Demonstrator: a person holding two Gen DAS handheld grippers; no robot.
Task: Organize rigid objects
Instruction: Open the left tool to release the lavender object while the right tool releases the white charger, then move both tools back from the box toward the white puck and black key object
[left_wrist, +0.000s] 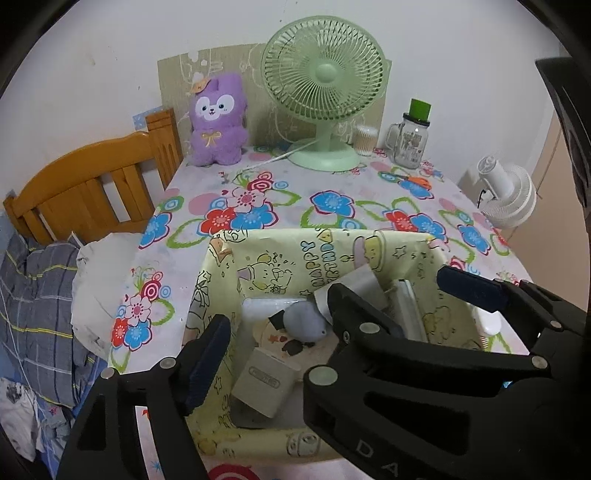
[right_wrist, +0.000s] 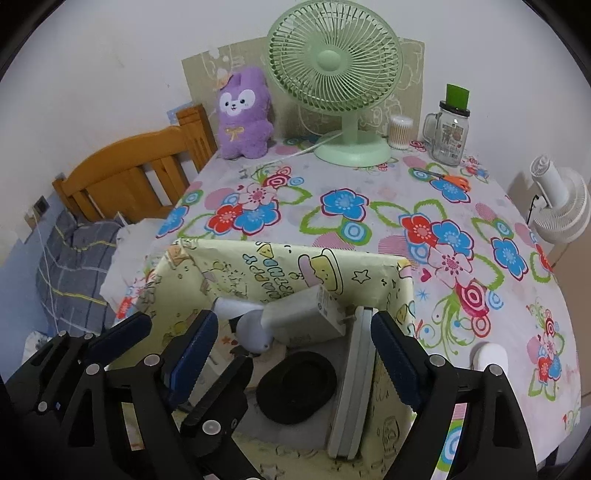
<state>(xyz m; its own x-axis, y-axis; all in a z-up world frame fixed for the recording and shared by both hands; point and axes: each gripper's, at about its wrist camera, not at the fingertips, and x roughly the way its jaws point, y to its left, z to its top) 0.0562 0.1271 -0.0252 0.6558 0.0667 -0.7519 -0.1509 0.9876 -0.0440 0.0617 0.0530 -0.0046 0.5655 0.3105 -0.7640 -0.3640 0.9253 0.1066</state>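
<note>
A box lined with yellow cartoon paper (left_wrist: 325, 254) (right_wrist: 258, 266) stands at the near edge of the flowered table. Inside lie a white charger block (left_wrist: 264, 384), a blue-grey rounded piece (left_wrist: 304, 319) (right_wrist: 253, 332), a white adapter (right_wrist: 310, 314), a black disc (right_wrist: 297, 384) and a flat white device (right_wrist: 354, 380) on edge by the right wall. Both grippers hover over the box with their fingers interleaved. My left gripper (left_wrist: 295, 325) is open, its right finger hidden behind the other gripper. My right gripper (right_wrist: 295, 321) (left_wrist: 388, 284) is open and holds nothing; its right pad is beside the flat device.
A green fan (left_wrist: 325, 74), a purple plush (left_wrist: 218, 118), a glass jar mug (left_wrist: 410, 142) and orange scissors (right_wrist: 456, 181) stand at the back. A small white object (right_wrist: 489, 356) lies right of the box. A wooden headboard (left_wrist: 92, 184) is left; a white fan (right_wrist: 561, 199) is right.
</note>
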